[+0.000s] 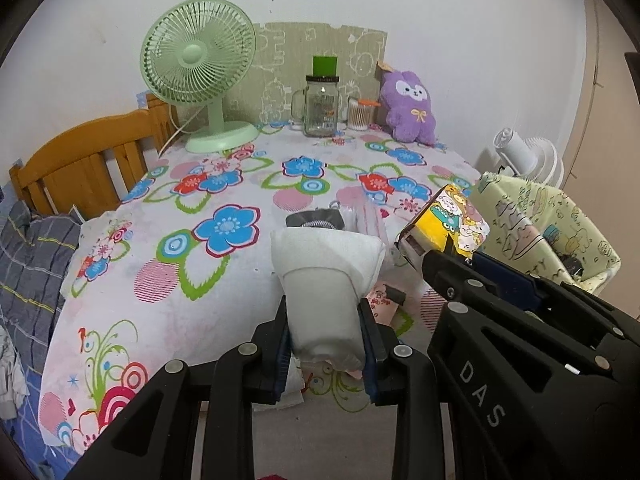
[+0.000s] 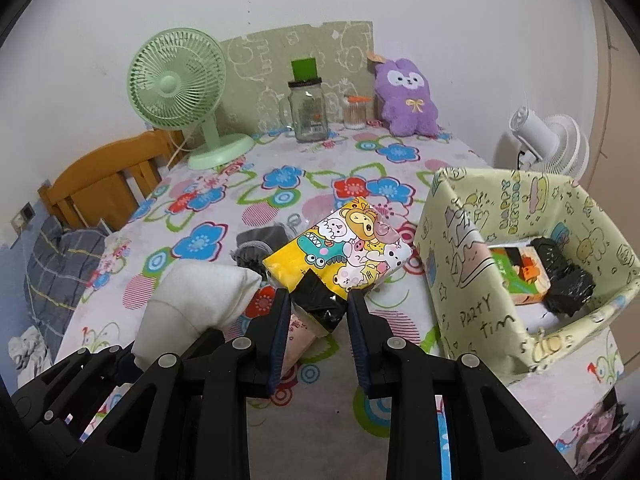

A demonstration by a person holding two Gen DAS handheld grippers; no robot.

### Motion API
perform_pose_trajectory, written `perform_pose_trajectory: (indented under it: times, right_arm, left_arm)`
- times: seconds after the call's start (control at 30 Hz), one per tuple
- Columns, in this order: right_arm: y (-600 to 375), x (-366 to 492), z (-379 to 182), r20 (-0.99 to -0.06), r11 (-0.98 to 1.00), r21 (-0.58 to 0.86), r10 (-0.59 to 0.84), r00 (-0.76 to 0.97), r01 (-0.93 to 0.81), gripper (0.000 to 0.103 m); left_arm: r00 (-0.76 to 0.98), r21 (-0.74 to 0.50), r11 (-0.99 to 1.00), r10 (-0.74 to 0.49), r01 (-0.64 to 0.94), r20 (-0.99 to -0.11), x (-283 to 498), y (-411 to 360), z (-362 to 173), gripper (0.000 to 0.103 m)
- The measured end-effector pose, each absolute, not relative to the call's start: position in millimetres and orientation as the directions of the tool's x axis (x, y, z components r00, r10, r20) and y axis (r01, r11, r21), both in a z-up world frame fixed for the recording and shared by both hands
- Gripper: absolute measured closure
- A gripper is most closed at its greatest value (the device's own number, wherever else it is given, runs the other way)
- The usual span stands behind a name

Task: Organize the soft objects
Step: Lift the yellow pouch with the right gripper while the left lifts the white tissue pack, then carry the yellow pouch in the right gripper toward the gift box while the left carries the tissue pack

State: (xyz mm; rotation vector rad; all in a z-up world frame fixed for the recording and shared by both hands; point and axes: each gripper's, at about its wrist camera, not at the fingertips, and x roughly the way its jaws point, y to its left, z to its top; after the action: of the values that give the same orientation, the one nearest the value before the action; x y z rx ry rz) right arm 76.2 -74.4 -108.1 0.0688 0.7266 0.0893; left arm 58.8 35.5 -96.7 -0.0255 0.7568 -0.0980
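1. My left gripper (image 1: pixel 326 332) is clamped on a white soft pack (image 1: pixel 326 272), probably wipes or tissues. It's lifted clear of the floral tablecloth (image 1: pixel 224 184). Its long axis runs away from me toward 12 o'clock, free end up.
2. My right gripper (image 2: pixel 316 300) is clamped on the black end of a yellow cartoon tissue pack (image 2: pixel 344 244), also off the table. Its long axis tilts toward 1 o'clock, printed face up.
3. The paper-wrapped box (image 2: pixel 472 264) sits at 3 o'clock of the right gripper, open top. Already inside: an orange-green pack (image 2: pixel 516 276) and a black bag (image 2: pixel 568 280), so some sorting looks done.
4. Left, I judge: drop both held packs in the box. A grey item (image 2: pixel 260 240) and a pink packet (image 2: pixel 298 340) are on the cloth below, maybe next.
5. Purple plush (image 2: pixel 406 96) at 12 o'clock by the wall, untouched.
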Motion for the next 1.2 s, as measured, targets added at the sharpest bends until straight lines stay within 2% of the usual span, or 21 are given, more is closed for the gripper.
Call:
perform_pose_trajectory:
  times: [1.2]
  right_arm:
    - [-87.0,56.2,-27.6,-0.574,0.986,0.077,0.167,0.801,-0.151,0.071]
  left_arm:
    - [0.809,-0.024,0.998,-0.06,0.056,-0.585,37.1,18.5,-21.4,0.074]
